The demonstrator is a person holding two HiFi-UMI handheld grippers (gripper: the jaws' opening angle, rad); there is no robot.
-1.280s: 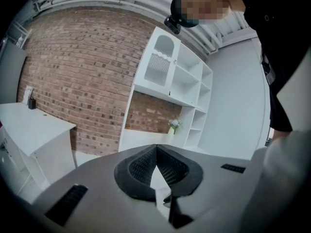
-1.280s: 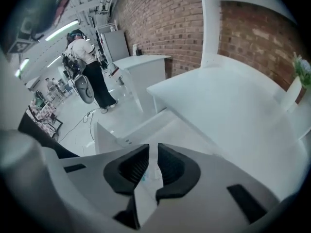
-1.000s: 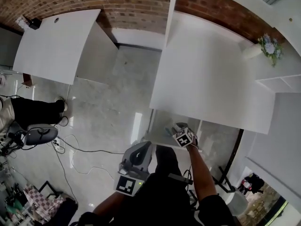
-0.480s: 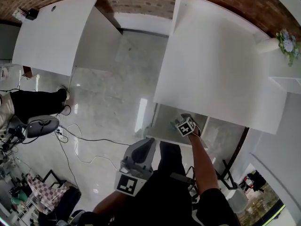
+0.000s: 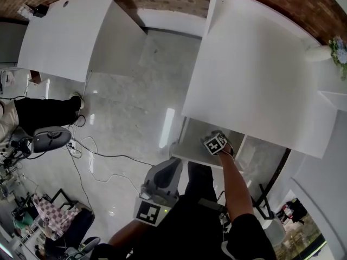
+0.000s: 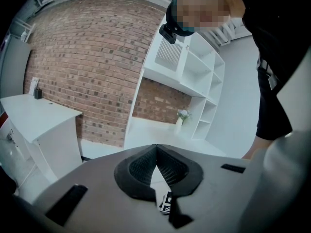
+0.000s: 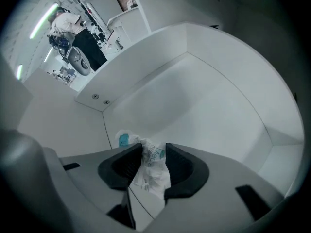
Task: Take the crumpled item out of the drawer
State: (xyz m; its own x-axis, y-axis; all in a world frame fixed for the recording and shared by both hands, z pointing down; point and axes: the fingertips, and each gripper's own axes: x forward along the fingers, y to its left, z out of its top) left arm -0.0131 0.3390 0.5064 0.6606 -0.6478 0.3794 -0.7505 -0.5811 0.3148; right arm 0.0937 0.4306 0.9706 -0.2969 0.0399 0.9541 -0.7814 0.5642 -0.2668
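The crumpled item (image 7: pixel 151 174), a white wrapper with teal print, lies in a near corner of the open white drawer (image 7: pixel 204 101). My right gripper (image 7: pixel 154 149) points steeply down into that drawer with the wrapper between its jaws. The jaws have just been closing a little, but the pads do not visibly squeeze it. In the head view the right gripper (image 5: pixel 212 141) reaches into the drawer (image 5: pixel 184 145) under the white desk (image 5: pixel 260 80). My left gripper (image 5: pixel 174 165) hangs in front of the drawer, its jaws (image 6: pixel 155 148) shut and holding nothing.
A second white desk (image 5: pixel 65 31) stands at the far left. An office chair (image 5: pixel 49 140), a seated person's legs (image 5: pixel 46 112) and cables (image 5: pixel 103 157) lie on the pale floor at left. A vase of flowers (image 5: pixel 339 50) sits at the desk's right end.
My right gripper has sunk deeper into the drawer. The left gripper has dropped slightly and otherwise keeps its place in front of the drawer.
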